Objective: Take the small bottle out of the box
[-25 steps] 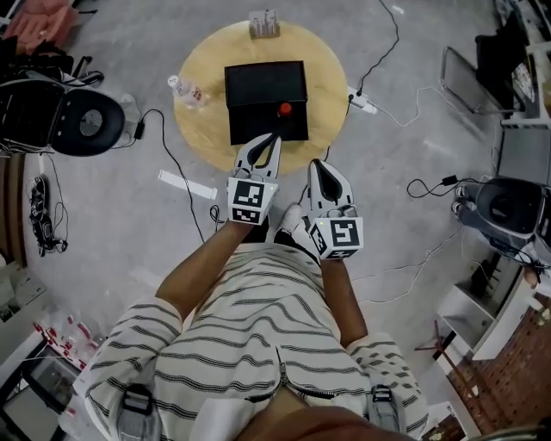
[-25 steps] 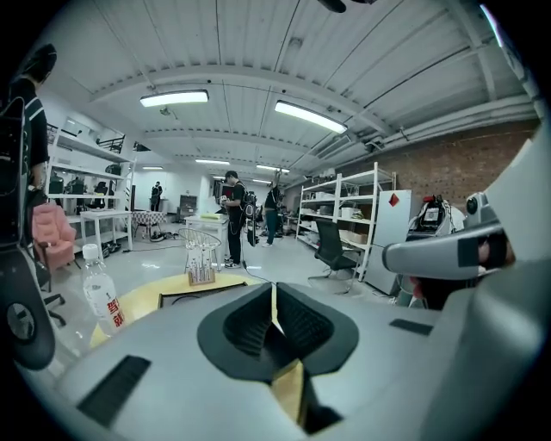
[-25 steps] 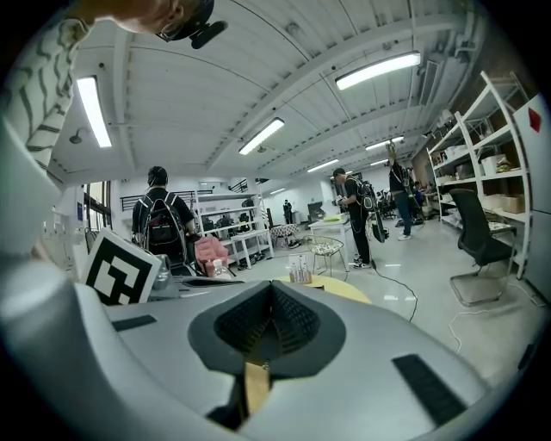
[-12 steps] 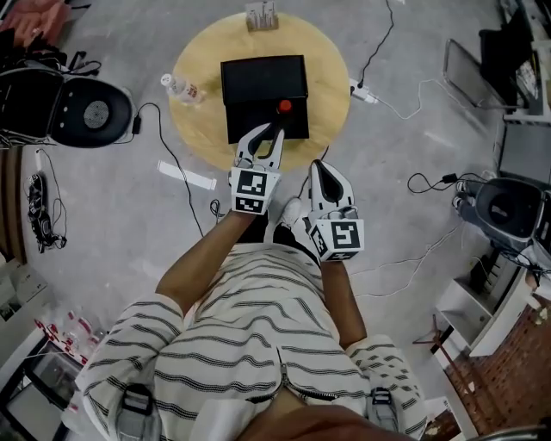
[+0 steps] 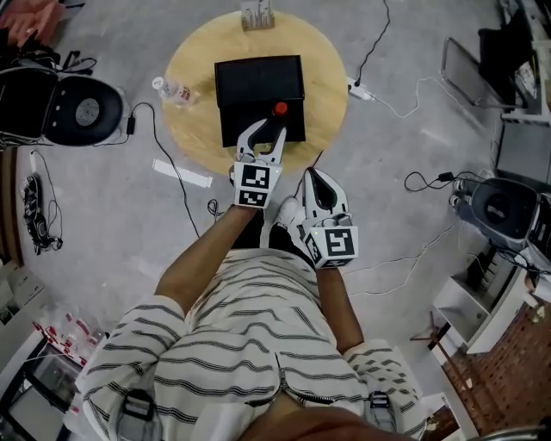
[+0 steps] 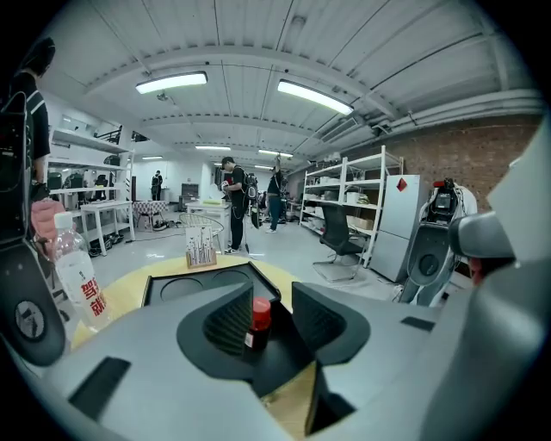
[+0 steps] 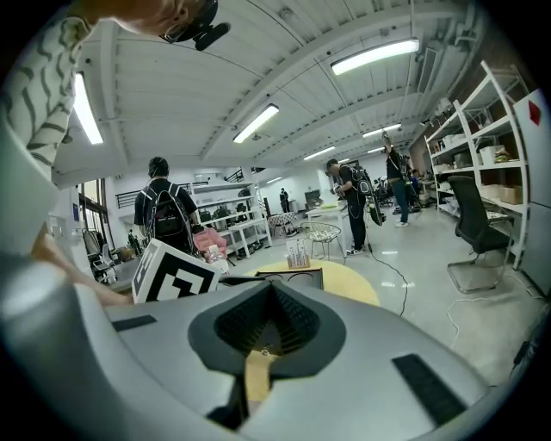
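Note:
A small dark bottle with a red cap (image 5: 280, 109) stands upright in the black box (image 5: 258, 82) on the round wooden table (image 5: 323, 77), near the box's front right corner. My left gripper (image 5: 265, 136) reaches over the table's near edge and its jaws are opening. In the left gripper view the bottle (image 6: 256, 320) stands between the ribbed pads (image 6: 231, 320), which do not press on it. My right gripper (image 5: 313, 178) hangs back below the table's edge, off the tabletop. Its jaws (image 7: 269, 332) are shut with nothing between them.
A clear water bottle (image 5: 172, 90) lies on the table left of the box. A small card stand (image 5: 256, 17) sits at the far rim. Cables and a power strip (image 5: 362, 90) lie on the floor. A black round machine (image 5: 73, 112) stands at left.
The left gripper has moved forward to the red-capped bottle and its jaws have opened around it. The right gripper has barely moved.

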A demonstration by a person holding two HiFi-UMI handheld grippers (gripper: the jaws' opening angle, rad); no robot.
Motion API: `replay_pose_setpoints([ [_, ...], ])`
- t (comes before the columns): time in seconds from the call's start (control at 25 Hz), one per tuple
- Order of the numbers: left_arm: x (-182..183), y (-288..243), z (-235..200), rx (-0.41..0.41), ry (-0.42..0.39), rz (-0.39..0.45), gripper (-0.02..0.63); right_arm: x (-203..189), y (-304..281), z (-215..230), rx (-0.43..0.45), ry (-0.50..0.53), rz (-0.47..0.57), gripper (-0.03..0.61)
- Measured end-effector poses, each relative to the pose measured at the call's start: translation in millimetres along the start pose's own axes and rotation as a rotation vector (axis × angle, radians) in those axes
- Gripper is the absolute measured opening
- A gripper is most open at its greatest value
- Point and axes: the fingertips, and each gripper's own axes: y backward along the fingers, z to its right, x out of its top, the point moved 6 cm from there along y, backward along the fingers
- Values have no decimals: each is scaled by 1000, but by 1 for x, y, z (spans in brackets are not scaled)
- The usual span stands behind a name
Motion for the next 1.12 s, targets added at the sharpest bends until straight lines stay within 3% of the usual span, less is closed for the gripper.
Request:
replay_pose_setpoints([
  [1.12, -42, -68, -13, 33, -5, -116, 169, -23, 15, 10, -41, -10, -80, 18],
])
